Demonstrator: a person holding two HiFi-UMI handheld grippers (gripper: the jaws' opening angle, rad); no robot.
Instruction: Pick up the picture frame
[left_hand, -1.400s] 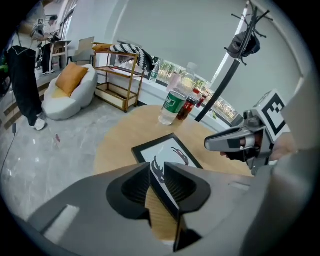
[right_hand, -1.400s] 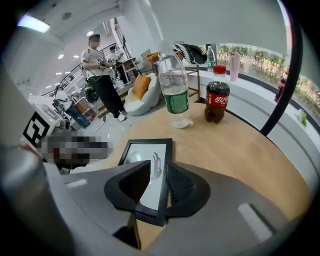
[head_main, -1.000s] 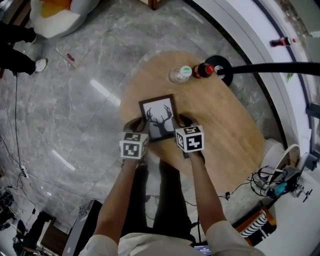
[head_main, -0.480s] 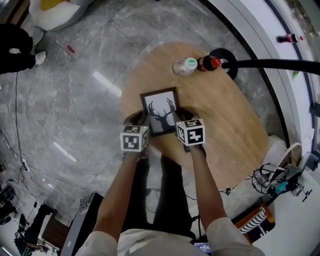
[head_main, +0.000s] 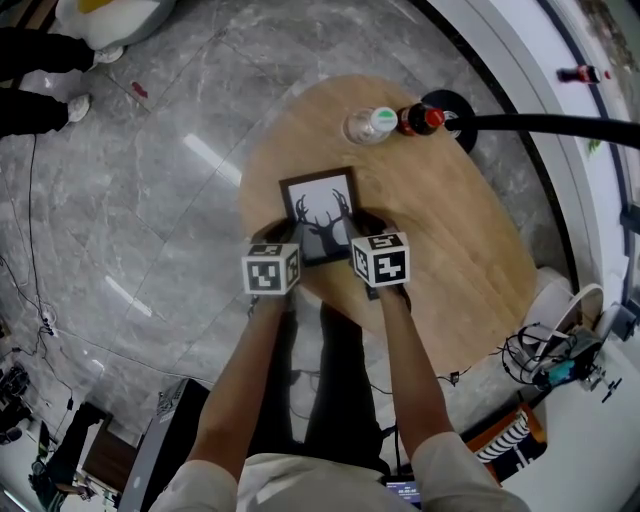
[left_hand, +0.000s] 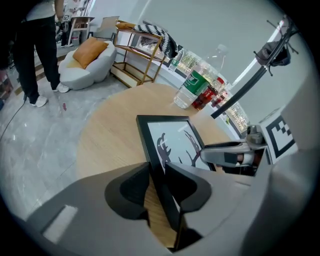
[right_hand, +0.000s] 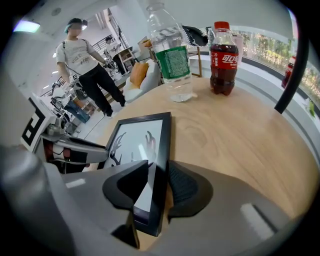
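The black picture frame (head_main: 320, 212) with a deer-head print lies on the oval wooden table (head_main: 450, 250). My left gripper (head_main: 278, 238) straddles its left rim and my right gripper (head_main: 362, 225) its right rim. In the left gripper view the rim (left_hand: 150, 145) runs between the pads of the left gripper (left_hand: 157, 186), and wood shows beside one pad. In the right gripper view the frame (right_hand: 142, 142) likewise passes between the pads of the right gripper (right_hand: 160, 189) with a gap. Both pairs of jaws have just been closing with the frame between them.
A clear water bottle (head_main: 368, 125) and a cola bottle (head_main: 418, 119) stand at the table's far end, beside a black round base with a pole (head_main: 452, 125). A person (right_hand: 82, 65) stands on the marble floor beyond the table. Cables and gear lie at the lower right (head_main: 560, 365).
The left gripper has rolled a little at the frame's left rim. Both hands have stayed at the frame's sides, and the frame has kept its place on the table.
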